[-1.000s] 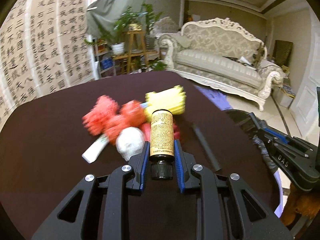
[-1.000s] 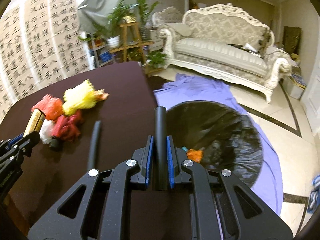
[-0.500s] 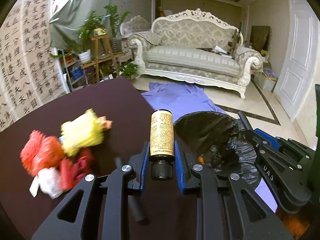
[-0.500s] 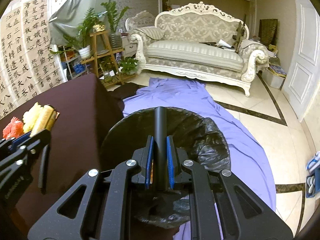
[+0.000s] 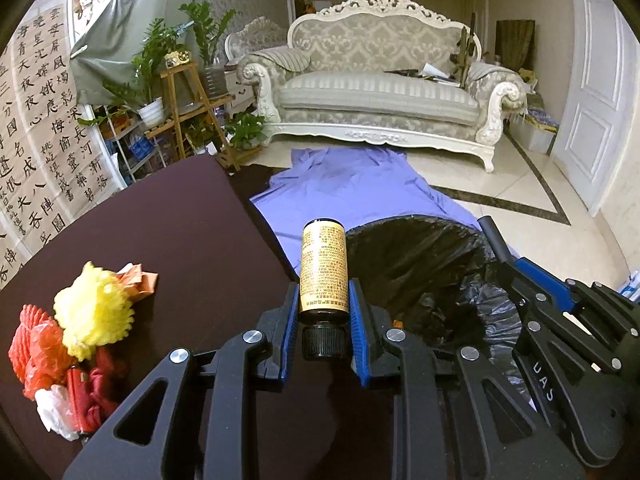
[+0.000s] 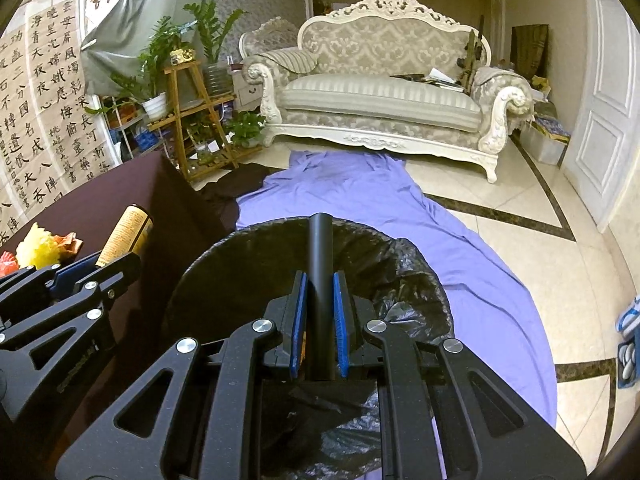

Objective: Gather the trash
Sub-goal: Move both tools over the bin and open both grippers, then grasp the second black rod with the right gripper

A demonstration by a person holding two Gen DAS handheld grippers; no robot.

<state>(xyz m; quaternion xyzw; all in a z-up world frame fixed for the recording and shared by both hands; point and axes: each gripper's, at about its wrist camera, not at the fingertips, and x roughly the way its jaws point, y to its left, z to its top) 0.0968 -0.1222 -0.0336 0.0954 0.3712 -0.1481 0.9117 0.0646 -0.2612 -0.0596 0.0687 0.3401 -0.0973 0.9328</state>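
My left gripper (image 5: 323, 308) is shut on a small brown bottle (image 5: 323, 268) with a yellow label and a black cap, held at the table's right edge beside the bin. My right gripper (image 6: 320, 300) is shut on a black tube (image 6: 320, 264), over the mouth of a bin lined with a black bag (image 6: 256, 272). The same bin (image 5: 416, 256) sits on the floor just right of the bottle. On the dark table (image 5: 168, 224) lies a pile of trash: a yellow foam net (image 5: 94, 316), red wrappers (image 5: 36, 344) and white plastic (image 5: 54, 412).
A purple cloth (image 6: 360, 200) is spread on the floor under and behind the bin. A cream sofa (image 6: 384, 100) stands at the back, a wooden plant stand (image 6: 196, 112) at back left, a calligraphy wall (image 5: 40, 136) on the left and a white door (image 5: 592, 92) on the right.
Both grippers have swung right, from over the table toward the bin. The trash pile has slid to the left of the left wrist view; the bin now fills the lower middle of the right wrist view.
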